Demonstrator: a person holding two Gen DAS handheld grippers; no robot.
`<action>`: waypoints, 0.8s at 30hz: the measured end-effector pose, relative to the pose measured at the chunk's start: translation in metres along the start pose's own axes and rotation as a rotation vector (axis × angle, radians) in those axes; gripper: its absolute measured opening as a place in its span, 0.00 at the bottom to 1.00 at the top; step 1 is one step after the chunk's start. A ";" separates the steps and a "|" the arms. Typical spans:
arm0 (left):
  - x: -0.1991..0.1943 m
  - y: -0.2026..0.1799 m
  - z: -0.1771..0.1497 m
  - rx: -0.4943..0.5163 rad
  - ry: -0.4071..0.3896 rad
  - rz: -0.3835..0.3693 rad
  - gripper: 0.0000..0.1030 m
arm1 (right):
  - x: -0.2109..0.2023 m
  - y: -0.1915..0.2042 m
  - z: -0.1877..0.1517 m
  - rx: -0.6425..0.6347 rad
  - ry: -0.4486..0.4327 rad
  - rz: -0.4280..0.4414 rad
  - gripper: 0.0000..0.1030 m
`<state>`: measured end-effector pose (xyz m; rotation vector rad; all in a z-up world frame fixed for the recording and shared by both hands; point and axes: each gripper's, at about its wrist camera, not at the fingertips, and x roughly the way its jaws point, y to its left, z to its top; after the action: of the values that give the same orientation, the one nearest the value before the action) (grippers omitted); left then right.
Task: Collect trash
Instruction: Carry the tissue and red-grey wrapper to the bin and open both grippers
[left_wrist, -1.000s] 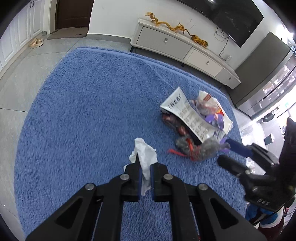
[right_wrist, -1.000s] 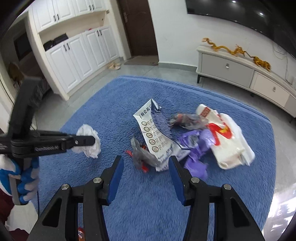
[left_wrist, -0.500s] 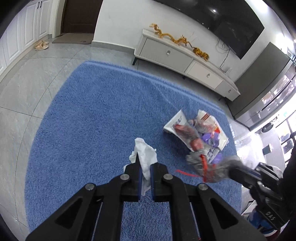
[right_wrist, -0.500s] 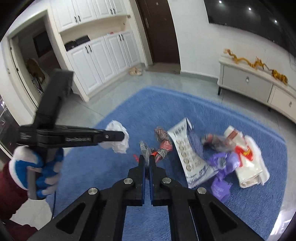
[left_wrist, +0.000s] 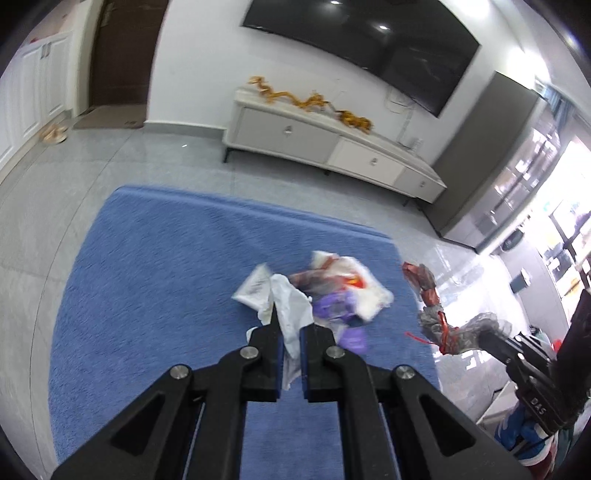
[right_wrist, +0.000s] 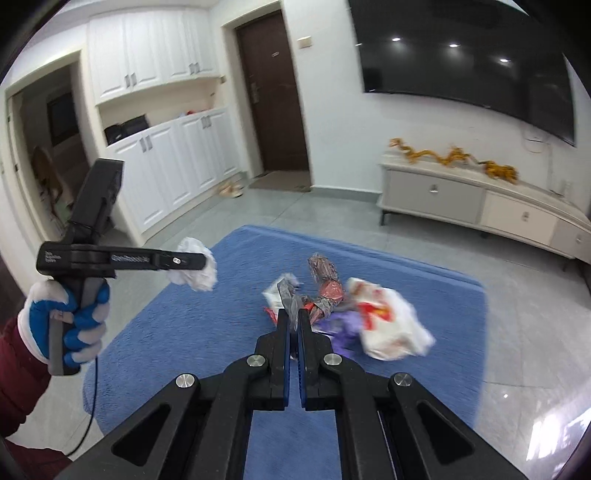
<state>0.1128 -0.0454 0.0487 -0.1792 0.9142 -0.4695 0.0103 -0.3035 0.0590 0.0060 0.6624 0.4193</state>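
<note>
Right wrist view takes in a living room with a grey tiled floor (right_wrist: 517, 295), and the blue rug (right_wrist: 192, 332) lying on it serves as the landmark. Beyond the rug's far left corner stand white cabinets (right_wrist: 177, 162), then a dark brown door (right_wrist: 273, 99); beyond its far right edge runs a low white TV console (right_wrist: 480, 206) carrying a golden dragon ornament (right_wrist: 454, 157), under one wall-mounted black television (right_wrist: 461, 55). Above the rug's left side the left gripper (right_wrist: 201, 262), held in a blue-and-white gloved left hand (right_wrist: 66, 325), is clamped on one crumpled white tissue (right_wrist: 194, 267), which hangs clear of the rug. Near the rug's middle the right gripper (right_wrist: 293, 319) is pinched onto one crinkled grey-and-red plastic wrapper (right_wrist: 325, 291), lifted above the rug; in the left wrist view that wrapper (left_wrist: 436, 317) dangles past the rug's right edge. Three pieces remain on the rug's centre-right: one white printed leaflet (left_wrist: 253, 288), one purple plastic scrap (right_wrist: 341, 326) and one crumpled white bag with red print (right_wrist: 388, 325), the last two touching.
</note>
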 end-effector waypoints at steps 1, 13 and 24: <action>0.001 -0.010 0.001 0.016 0.001 -0.009 0.06 | -0.008 -0.006 -0.004 0.009 -0.007 -0.018 0.04; 0.050 -0.198 -0.009 0.263 0.115 -0.181 0.06 | -0.113 -0.132 -0.089 0.244 -0.038 -0.279 0.04; 0.151 -0.371 -0.094 0.499 0.342 -0.275 0.06 | -0.148 -0.229 -0.208 0.511 0.056 -0.427 0.04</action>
<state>-0.0005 -0.4396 0.0110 0.2421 1.0805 -0.9891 -0.1328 -0.5962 -0.0490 0.3332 0.7894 -0.1681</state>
